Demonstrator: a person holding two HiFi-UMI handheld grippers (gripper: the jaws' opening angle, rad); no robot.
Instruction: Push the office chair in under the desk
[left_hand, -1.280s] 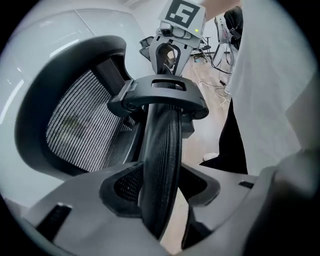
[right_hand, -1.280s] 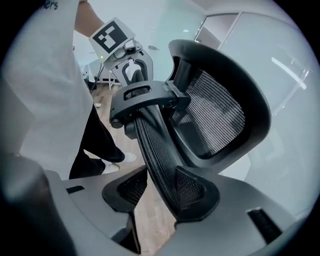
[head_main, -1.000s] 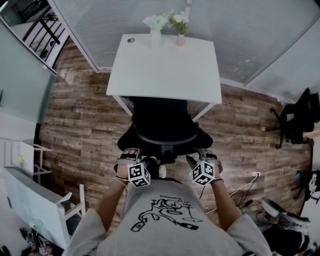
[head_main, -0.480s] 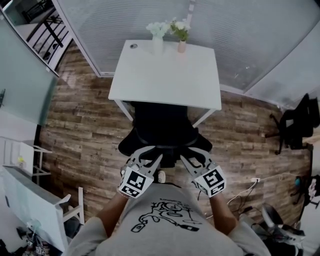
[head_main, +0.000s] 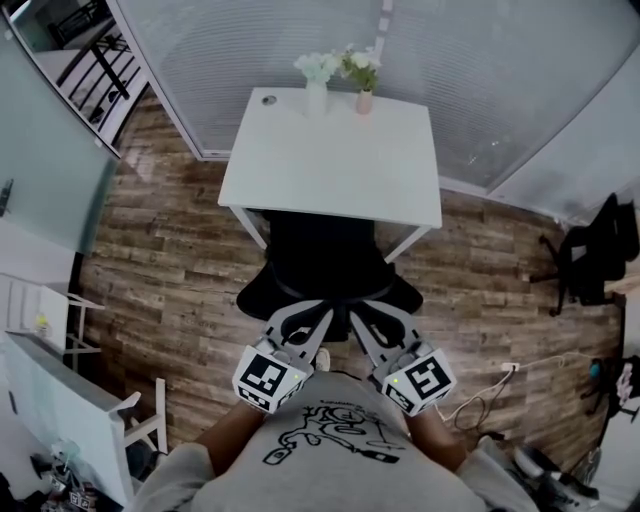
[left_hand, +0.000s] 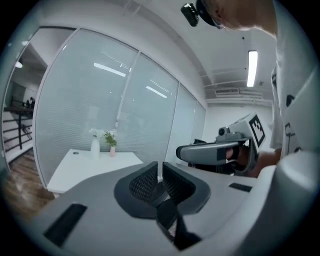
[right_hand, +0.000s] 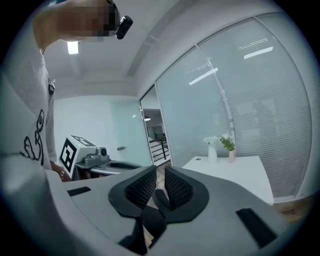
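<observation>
The office chair (head_main: 325, 255) is black, the desk (head_main: 335, 160) white, the plank floor (head_main: 160, 250) brown.

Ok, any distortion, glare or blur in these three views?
Head view: strong fisheye, the glass wall bows, the white desk looks washed out, the black chair shows little detail. Left gripper view: dark round vignette, ceiling light blown out. Right gripper view: same vignette, streaky reflections on the glass.

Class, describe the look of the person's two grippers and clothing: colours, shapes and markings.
The left gripper and right gripper are grey, each with two curved jaws lined by black mesh-textured pads and a white cube printed with black square markers. The right gripper's jaws are closing, nothing between them. The person wears a grey T-shirt with a black drawing.
</observation>
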